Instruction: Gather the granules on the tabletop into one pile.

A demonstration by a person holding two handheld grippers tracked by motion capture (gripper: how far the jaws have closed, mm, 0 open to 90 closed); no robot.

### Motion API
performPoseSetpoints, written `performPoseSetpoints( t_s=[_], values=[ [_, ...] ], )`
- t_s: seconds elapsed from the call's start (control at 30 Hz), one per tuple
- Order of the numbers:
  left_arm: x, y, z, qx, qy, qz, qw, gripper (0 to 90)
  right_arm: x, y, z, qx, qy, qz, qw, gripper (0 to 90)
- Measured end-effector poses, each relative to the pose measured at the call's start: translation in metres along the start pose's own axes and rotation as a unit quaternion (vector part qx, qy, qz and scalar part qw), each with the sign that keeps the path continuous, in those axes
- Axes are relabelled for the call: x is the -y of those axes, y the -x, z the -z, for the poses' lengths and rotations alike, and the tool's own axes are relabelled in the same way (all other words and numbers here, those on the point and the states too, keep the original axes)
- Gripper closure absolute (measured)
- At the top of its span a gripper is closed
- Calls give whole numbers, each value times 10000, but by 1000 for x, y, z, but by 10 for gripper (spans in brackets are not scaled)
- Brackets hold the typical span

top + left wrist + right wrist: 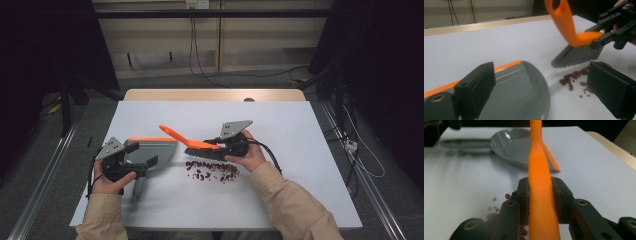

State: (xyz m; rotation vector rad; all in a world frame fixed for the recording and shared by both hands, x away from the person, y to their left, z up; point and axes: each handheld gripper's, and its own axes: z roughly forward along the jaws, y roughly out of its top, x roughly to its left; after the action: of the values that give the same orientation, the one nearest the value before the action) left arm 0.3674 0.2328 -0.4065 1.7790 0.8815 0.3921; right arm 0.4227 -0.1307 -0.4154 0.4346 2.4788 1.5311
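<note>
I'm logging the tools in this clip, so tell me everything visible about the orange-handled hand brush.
The orange plastic hand brush with grey bristles has a long, flat, curved handle with a hanging hole near its tip. The right gripper is shut on the handle close to the head, pads pressing both sides. The handle slants up and away to the left; the bristles point down just above or at the white tabletop, beside the scattered red beans.

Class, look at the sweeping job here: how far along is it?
Done: the right gripper is clamped on the orange brush, and the grey dustpan lies beside the left gripper. In hand: bristles poised by the beans. Left: every bean is still on the table, none in the pan.
</note>
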Motion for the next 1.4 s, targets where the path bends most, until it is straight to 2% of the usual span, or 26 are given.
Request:
performPoseSetpoints(
  t_s=[0.13,0.2,0.3,0.4,0.43,0.53,0.57,0.73,0.8,0.87,1.03,1.2,1.3,1.33,1.4],
  values=[
    [0,0,0,-1,-8,3,10000,85,-7,-12,5,216,197,-544,9981,710],
    [0,0,0,4,-5,-19,10000,85,-7,-21,4,338,278,-964,9944,710],
    [0,0,0,-12,-18,-12,10000,84,-2,-35,2,505,487,-1727,9825,710],
    [0,0,0,1,-14,-37,10000,84,3,-52,-3,766,625,-2239,9696,710],
    [0,1,0,0,-2,-26,10000,85,3,-56,-6,840,663,-2346,9662,710],
    [-1,1,1,6,15,-48,10000,84,3,-67,-15,1067,630,-2378,9634,710],
    [-1,2,1,6,20,-41,10000,85,4,-68,-18,1039,670,-2466,9612,710],
    [-1,0,2,-6,24,-42,10000,84,4,-76,-31,1074,582,-2588,9582,710],
    [-1,0,3,-8,25,-46,10000,84,3,-78,-35,1034,636,-2651,9566,710],
    [-1,1,2,-10,21,-52,10000,84,2,-81,-38,1042,669,-2741,9537,710],
    [-2,2,2,-8,27,-58,10000,85,8,-84,-45,1307,526,-2808,9494,709],
    [-2,2,3,-17,36,-82,10000,85,12,-77,-39,1536,358,-3000,9408,710],
    [-2,2,2,-12,24,-91,10000,85,15,-74,-35,1621,309,-3112,9359,709],
    [-2,2,2,-11,17,-97,10000,84,16,-74,-33,1634,304,-3196,9328,709],
    [-2,3,2,-18,19,-80,10000,84,18,-73,-31,1670,299,-3269,9297,709]
  ],
)
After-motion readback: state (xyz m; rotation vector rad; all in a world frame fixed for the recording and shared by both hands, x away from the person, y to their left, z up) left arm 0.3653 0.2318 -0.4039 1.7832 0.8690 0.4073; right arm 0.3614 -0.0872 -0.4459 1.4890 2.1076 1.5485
